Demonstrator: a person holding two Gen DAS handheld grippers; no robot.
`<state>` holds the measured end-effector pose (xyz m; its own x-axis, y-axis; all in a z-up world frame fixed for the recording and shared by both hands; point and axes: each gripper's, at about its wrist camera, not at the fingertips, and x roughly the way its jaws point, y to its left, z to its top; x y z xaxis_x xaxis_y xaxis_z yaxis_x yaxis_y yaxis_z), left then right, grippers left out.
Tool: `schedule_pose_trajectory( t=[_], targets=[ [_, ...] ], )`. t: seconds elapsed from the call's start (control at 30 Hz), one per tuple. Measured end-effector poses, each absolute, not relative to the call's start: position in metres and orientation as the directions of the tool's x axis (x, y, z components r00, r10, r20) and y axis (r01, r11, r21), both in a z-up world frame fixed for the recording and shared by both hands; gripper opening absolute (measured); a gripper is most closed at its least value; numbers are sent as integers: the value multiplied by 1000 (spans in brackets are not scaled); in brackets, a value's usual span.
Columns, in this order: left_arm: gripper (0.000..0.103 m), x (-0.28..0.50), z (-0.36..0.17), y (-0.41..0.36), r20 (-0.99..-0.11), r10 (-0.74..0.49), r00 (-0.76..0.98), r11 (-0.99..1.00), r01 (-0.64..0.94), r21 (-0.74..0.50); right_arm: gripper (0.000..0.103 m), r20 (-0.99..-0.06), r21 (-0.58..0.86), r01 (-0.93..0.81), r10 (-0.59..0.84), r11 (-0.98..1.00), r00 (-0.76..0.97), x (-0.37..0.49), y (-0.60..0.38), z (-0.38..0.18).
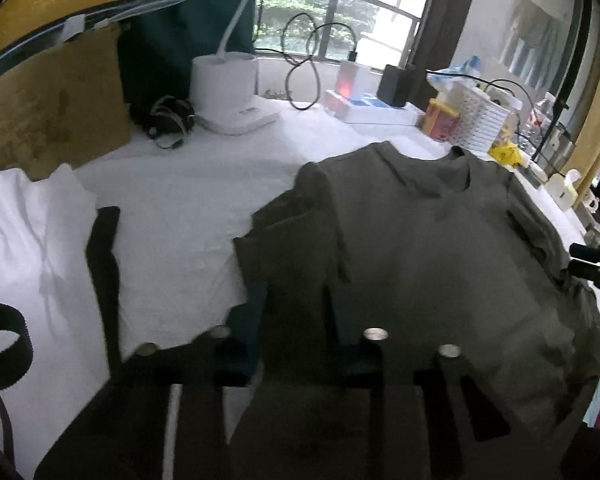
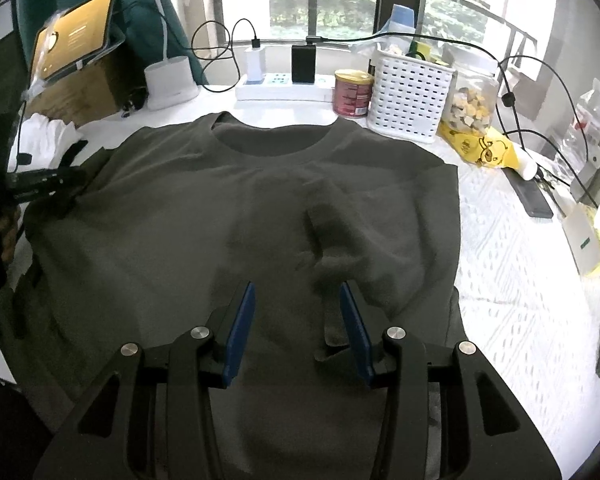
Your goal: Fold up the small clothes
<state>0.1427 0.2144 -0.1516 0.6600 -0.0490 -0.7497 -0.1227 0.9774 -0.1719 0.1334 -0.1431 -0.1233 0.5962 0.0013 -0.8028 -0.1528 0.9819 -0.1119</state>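
A dark olive T-shirt [image 2: 172, 216] lies face up on the white table, collar toward the window. Its right sleeve is folded in over the chest. In the left wrist view the T-shirt [image 1: 440, 248] fills the right half, with its left sleeve bunched. My right gripper [image 2: 298, 292] is open, blue pads spread over the shirt's lower middle, holding nothing. My left gripper [image 1: 296, 312] hovers at the shirt's left edge, its jaws apart with cloth lying between and over them; it also shows at the left of the right wrist view [image 2: 44, 184].
A white cloth [image 1: 28, 232] and black strap [image 1: 104, 264] lie left of the shirt. Behind it stand a white lamp base [image 2: 170, 82], power strip [image 2: 280, 88], red can [image 2: 352, 94], white basket [image 2: 410, 96], jar [image 2: 474, 100] and yellow bag [image 2: 484, 150].
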Motion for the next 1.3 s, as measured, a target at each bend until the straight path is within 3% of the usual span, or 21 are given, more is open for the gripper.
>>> schedule_pose_trajectory(
  t=[0.17, 0.37, 0.73, 1.3],
  targets=[
    [2, 132, -146, 229, -728, 18, 685, 968, -194, -159, 47, -804, -96, -148, 11, 984, 594, 136, -148, -125],
    [2, 122, -125, 239, -669, 94, 737, 948, -272, -167, 47, -795, -84, -145, 21, 986, 606, 132, -154, -122],
    [2, 135, -84, 189, -603, 56, 796, 977, -167, -131, 47, -770, -68, -2, -51, 998, 636, 115, -198, -115],
    [2, 193, -114, 100, -711, -79, 699, 992, -11, -122, 47, -742, -26, 103, -88, 994, 664, 81, -248, -111]
  ],
)
